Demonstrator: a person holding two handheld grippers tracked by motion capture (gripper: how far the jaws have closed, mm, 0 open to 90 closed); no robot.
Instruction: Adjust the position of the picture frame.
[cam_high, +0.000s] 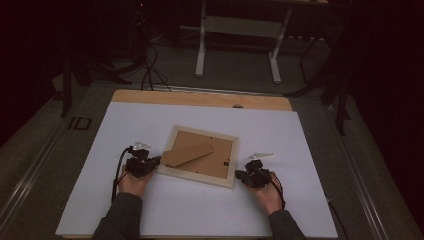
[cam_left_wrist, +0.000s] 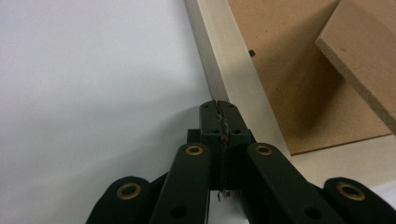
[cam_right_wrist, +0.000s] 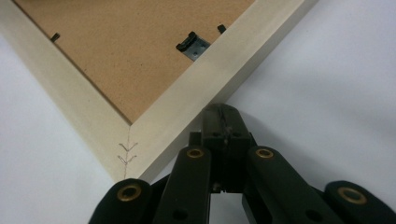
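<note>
A pale wooden picture frame (cam_high: 200, 172) lies face down on the white sheet, its brown backing board (cam_high: 212, 157) up and a brown stand flap (cam_high: 186, 154) raised from it. My left gripper (cam_high: 156, 161) is shut, tips at the frame's left edge (cam_left_wrist: 233, 70). In the left gripper view, the left gripper (cam_left_wrist: 219, 106) has its jaws pressed together with nothing between them. My right gripper (cam_high: 238, 174) is shut beside the frame's right near corner. The right gripper view has the right gripper (cam_right_wrist: 220, 111) against the frame's outer side (cam_right_wrist: 224, 70), near a metal clip (cam_right_wrist: 193, 45).
The white sheet (cam_high: 200, 210) covers a wooden table (cam_high: 200, 97), with free room in front of and beyond the frame. A white desk base (cam_high: 240, 35) and cables (cam_high: 150, 70) stand on the dark floor behind.
</note>
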